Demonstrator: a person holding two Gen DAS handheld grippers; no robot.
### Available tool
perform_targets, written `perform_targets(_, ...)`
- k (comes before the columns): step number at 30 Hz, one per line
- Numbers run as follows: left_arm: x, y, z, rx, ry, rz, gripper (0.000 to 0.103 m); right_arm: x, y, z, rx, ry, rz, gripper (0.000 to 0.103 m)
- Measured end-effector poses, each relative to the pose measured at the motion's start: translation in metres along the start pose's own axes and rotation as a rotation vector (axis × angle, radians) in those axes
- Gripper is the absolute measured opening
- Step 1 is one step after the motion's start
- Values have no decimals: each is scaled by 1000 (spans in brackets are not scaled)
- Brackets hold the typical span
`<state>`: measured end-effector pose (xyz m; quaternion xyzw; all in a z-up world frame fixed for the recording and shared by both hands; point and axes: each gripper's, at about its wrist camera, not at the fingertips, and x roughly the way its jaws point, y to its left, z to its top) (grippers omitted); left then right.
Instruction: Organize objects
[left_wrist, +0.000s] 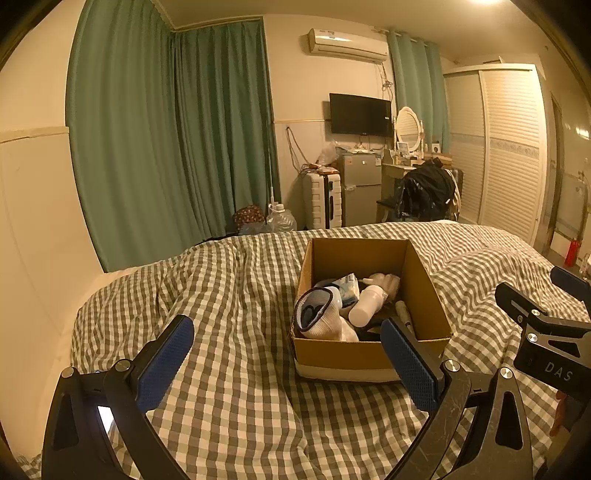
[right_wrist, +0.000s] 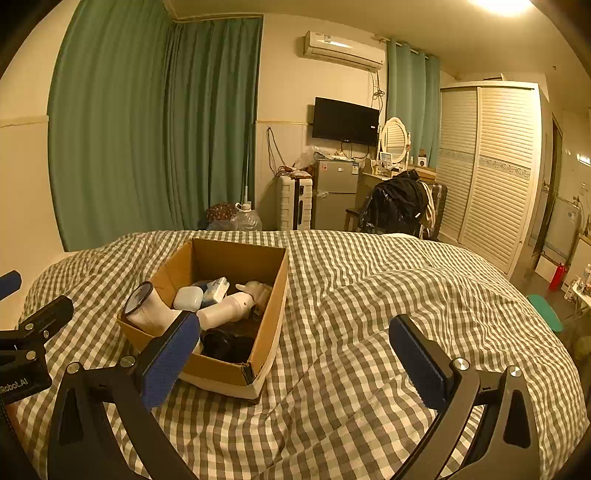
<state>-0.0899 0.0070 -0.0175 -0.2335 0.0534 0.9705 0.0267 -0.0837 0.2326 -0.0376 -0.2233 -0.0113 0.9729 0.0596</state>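
Note:
An open cardboard box (left_wrist: 424, 291) sits on the checked bed cover (left_wrist: 240, 332); it also shows in the right wrist view (right_wrist: 271, 306). In it lie a rolled white sock (left_wrist: 321, 317), a white bottle (left_wrist: 367, 306), a tissue pack (left_wrist: 351, 286), a white case (right_wrist: 188, 298) and dark items. My left gripper (left_wrist: 291, 354) is open and empty, just before the box's near side. My right gripper (right_wrist: 295, 350) is open and empty, over the cover to the right of the box (right_wrist: 271, 306). The right gripper's body shows at the left wrist view's right edge (left_wrist: 546, 332).
The bed cover (right_wrist: 369, 314) is rumpled with folds. Beyond the bed stand green curtains (left_wrist: 166, 129), a white suitcase (left_wrist: 321, 199), a small fridge (left_wrist: 360, 192), a chair with dark clothes (left_wrist: 424, 192) and a louvred wardrobe (left_wrist: 498, 147). A wall lies at left.

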Motion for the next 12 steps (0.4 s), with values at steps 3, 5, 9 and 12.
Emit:
perform_targets(3, 0, 0, 0, 2, 1, 2, 103, 1, -1, -1, -1, 4, 2, 103)
perform_targets(5, 0, 0, -1, 0, 2, 0, 103, 1, 0, -1, -3, 6, 0, 103)
perform_targets(9, 2, 0, -2, -3, 6, 7, 103, 3, 0, -2, -3, 10, 2, 103)
perform_targets(12, 2, 1, -2, -8, 1, 12, 103, 3, 0, -3, -3, 11, 1, 103)
